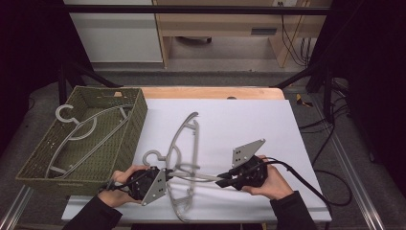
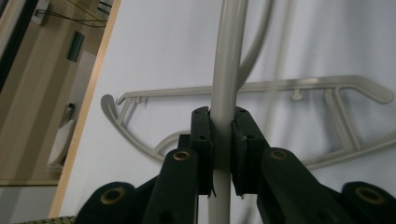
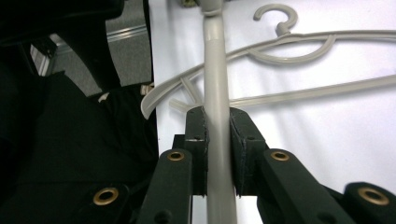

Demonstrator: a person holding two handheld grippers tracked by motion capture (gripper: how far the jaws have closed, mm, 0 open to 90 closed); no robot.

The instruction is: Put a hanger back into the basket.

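Observation:
A grey plastic hanger (image 1: 197,177) is held between my two grippers near the table's front edge. My left gripper (image 1: 167,174) is shut on one end of its straight bar (image 2: 229,65), whose pads (image 2: 201,140) press it from both sides. My right gripper (image 1: 224,182) is shut on the other end of that bar (image 3: 216,70). A second grey hanger (image 1: 179,139) lies flat on the white tabletop under and behind the held one. Its hook (image 3: 276,18) shows in the right gripper view, and its curved arm (image 2: 243,87) shows in the left gripper view.
A green woven basket (image 1: 136,120) stands at the table's left with grey hangers (image 1: 86,127) in it. The white board (image 1: 249,124) stretches back and right of the grippers. Cables (image 1: 306,179) trail off the right edge. Dark frame bars stand on both sides.

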